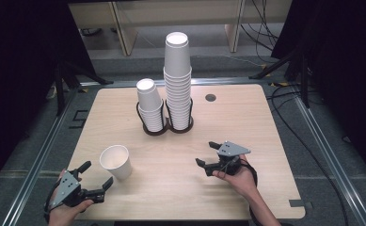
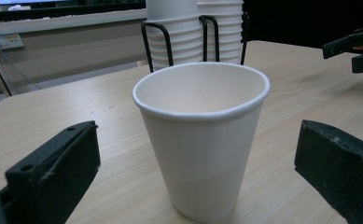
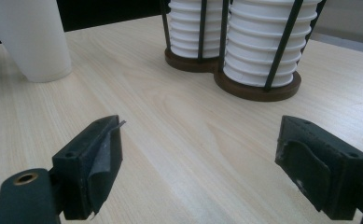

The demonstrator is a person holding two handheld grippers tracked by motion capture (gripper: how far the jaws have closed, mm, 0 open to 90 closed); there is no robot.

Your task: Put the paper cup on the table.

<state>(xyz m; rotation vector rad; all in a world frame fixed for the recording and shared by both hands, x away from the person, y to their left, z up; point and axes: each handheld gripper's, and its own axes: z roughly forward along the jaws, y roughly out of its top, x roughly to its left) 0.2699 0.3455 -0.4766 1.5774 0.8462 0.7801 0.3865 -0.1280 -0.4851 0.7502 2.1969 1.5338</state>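
Stack tops [image 2: 195, 7] are cut off behind the single cup [image 2: 201, 135].

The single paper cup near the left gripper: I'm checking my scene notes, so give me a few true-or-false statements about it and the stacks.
1. The single cup stands upright, mouth up. True.
2. The left gripper is clamped on that cup. False: its jaws are open, with the cup between them, untouched.
3. The right stack is taller than the left stack. True.
4. The right gripper holds a cup. False: it is open and empty.
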